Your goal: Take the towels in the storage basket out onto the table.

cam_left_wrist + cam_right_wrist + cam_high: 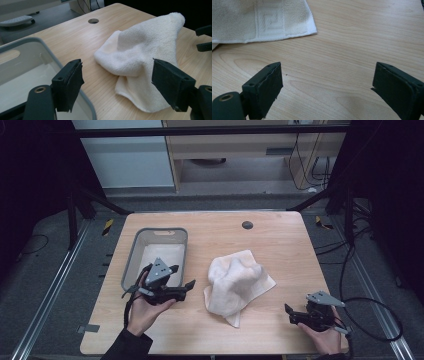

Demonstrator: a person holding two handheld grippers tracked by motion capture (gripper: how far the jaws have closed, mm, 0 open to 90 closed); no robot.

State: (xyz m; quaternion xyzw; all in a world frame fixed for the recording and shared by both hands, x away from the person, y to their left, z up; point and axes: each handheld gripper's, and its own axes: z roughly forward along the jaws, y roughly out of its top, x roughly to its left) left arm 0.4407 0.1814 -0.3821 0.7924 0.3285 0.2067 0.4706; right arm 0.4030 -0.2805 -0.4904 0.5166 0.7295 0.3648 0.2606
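A crumpled cream towel (pixel 237 280) lies heaped near the middle of the wooden table (pixel 280 240). My left gripper (pixel 182 276) hovers left of it, at the near right corner of a grey basket (pixel 131 255), and is open. In the left gripper view the towel (pixel 145 45) rises in a peak just beyond my open left gripper (pixel 117 75), with nothing between the pads. My right gripper (pixel 289 315) rests low at the table's front right, open, pointing toward the towel. Its own view shows the towel's patterned hem (pixel 262 20) ahead of the right gripper (pixel 327 85), over bare wood.
The basket's rim (pixel 30 40) curves under my left jaw, and its inside looks pale. A round cable hole (pixel 247 225) sits at the table's far side. Black frame posts and cables flank the table, and a cable loops off the right edge (pixel 370 320).
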